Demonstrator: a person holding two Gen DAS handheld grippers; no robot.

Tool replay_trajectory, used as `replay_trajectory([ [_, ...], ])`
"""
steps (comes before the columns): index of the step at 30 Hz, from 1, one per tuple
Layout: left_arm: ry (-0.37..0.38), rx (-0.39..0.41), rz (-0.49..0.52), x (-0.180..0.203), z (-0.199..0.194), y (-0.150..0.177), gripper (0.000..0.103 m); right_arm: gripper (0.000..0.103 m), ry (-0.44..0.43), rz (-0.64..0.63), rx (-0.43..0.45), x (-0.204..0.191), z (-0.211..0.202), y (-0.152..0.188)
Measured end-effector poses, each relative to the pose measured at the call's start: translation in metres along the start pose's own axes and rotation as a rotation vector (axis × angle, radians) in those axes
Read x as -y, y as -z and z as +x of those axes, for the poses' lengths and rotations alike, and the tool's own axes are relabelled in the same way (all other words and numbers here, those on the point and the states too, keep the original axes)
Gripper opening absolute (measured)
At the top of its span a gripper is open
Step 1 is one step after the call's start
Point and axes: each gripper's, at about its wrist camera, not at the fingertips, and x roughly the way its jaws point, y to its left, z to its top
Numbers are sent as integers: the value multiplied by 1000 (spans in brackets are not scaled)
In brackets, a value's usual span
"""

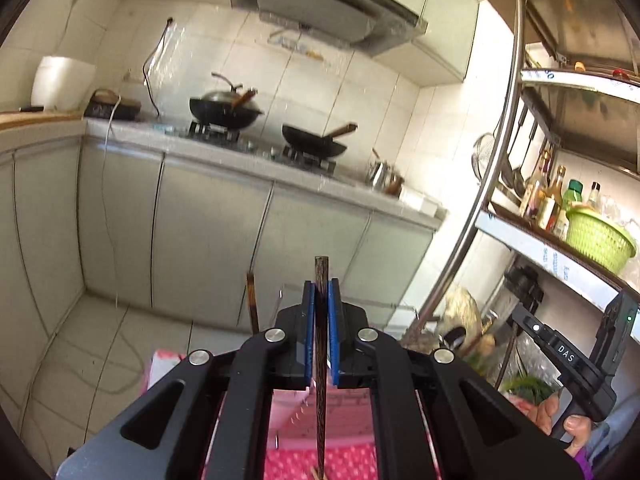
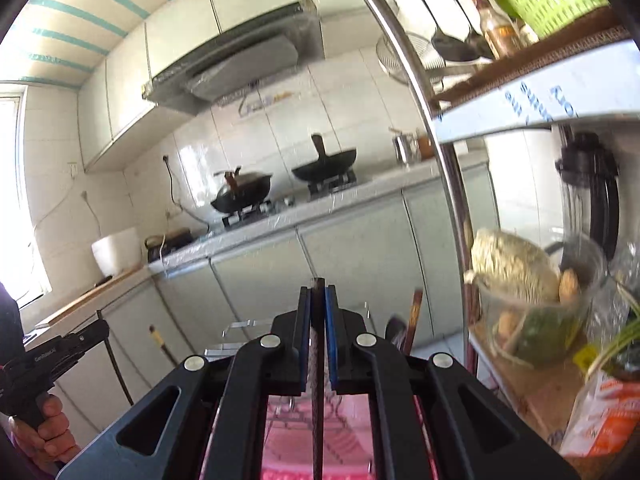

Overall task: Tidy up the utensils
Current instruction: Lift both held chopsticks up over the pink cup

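Both my tongs are clamped on dark wooden chopsticks, held upright above the pink tray: my left gripper (image 1: 319, 316) pinches one dark brown chopstick (image 1: 321, 360), my right gripper (image 2: 317, 320) another (image 2: 317, 364). Each points nearly level toward the kitchen counter (image 1: 224, 152). Best practice, I judge: keep the pinch firm and the sticks vertical while carrying them.

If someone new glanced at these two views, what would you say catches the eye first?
First, the dark chopstick pinched upright between the left gripper's blue-padded fingers, and its twin, the second chopstick, in the right gripper, both at bottom centre. Beyond them, two black woks sit on the stove along the far counter, and a green basket stands out on the metal shelf at right.
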Motion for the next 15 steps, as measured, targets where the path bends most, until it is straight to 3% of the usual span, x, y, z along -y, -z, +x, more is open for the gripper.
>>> replay_trajectory([
  [8,-37,110,25,-1,25,-22,5,7,37,-95,176,0,26,-14],
  [15,-61,139,45,-8,51,-18,5,7,65,-164,216,1,53,-1],
])
